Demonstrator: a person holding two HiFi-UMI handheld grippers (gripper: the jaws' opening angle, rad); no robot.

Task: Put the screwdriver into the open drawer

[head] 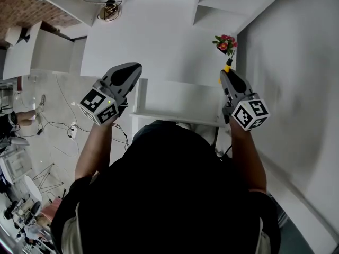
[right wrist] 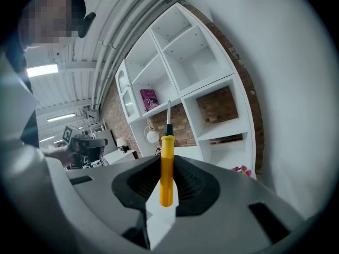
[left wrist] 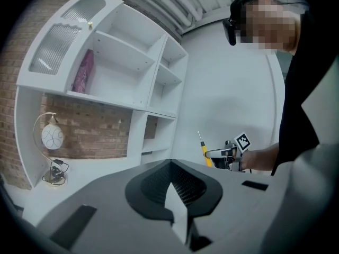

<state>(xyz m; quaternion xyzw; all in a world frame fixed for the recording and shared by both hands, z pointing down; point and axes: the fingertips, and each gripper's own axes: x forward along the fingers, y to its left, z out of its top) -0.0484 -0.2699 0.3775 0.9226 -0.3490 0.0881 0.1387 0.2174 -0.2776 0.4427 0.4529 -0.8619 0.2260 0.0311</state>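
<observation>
Black cloth is seen closest of all, on the person [head: 175,194] looking down, and two bare arms are stretched forward from it. A grey gripper is held in each hand, and a cube with black and white squares is fixed on each one. The left gripper [head: 132,70] is held by the left far corner of the open drawer [head: 177,115]. Its jaws are pressed tight together and nothing is caught between them. The right gripper [head: 228,75] is held by the right far corner of the drawer. Its jaws are closed only as far as the fat yellow handle of the screwdriver [right wrist: 167,168], which is squeezed between them. The screwdriver is held upright, with its thin metal tip pointed away from the gripper. It is outside the drawer, just past the far right corner. The drawer is white and is pulled out toward the person. A white desk top [head: 153,36] is seen behind the drawer. Pink and red flowers [head: 225,44] are set at its right edge, near the tip of the screwdriver. Farther back, a round white lamp [left wrist: 53,137] and some dark cables [head: 108,9] are placed on the desk by a brick wall [left wrist: 90,128]. White shelves [left wrist: 132,62] are built above, and a pink book [left wrist: 85,72] is stood on one of them.
</observation>
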